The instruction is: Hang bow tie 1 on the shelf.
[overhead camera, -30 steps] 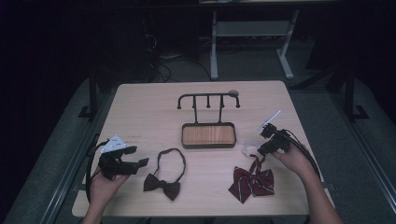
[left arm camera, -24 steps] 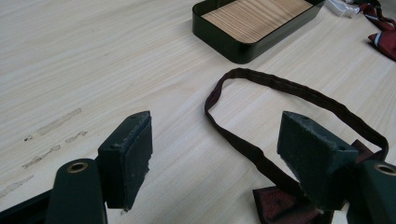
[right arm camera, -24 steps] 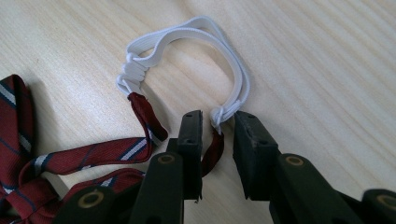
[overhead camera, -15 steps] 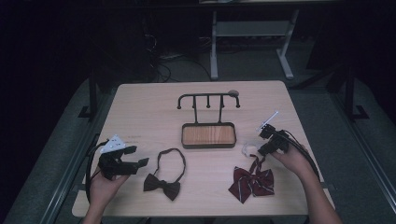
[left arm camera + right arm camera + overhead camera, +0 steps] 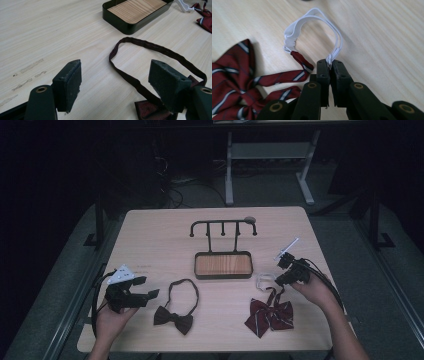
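The right gripper has just been closing, and now its jaws pinch the thin white elastic loop of the red striped bow tie. That tie lies on the table in front of the wooden tray with its hook rack, a bit to the right. The pinch is only at the tips, so I think the loop could slip out or stretch when lifted. The left gripper waits with jaws wide apart over the dark bow tie, left of the tray. I can't see any words or labels.
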Available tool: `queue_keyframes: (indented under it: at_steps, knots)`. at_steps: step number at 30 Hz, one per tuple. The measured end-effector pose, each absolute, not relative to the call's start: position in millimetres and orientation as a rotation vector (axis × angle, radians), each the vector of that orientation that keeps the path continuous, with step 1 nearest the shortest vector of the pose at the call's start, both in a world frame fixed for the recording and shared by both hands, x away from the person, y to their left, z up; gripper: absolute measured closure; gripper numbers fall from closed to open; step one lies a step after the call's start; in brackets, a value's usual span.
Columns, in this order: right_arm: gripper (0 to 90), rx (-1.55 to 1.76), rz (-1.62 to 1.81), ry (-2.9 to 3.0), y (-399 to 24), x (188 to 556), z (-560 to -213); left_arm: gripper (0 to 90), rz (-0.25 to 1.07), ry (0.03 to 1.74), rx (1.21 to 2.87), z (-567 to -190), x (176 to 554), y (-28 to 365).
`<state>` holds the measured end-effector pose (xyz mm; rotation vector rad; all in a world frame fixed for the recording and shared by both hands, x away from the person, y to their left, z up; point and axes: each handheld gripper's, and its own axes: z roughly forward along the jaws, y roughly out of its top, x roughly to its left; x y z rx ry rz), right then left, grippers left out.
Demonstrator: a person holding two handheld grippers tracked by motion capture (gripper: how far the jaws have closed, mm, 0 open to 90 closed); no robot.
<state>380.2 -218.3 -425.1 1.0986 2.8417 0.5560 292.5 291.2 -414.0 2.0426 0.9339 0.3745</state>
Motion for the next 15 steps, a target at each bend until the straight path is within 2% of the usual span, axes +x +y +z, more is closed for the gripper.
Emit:
queue_keyframes:
  at_steps: [15]
  knots:
    - [84.5,0.964,0.633,2.861,-210,371,-395,26.3,0.37,0.933,2.043,-415,293,290]
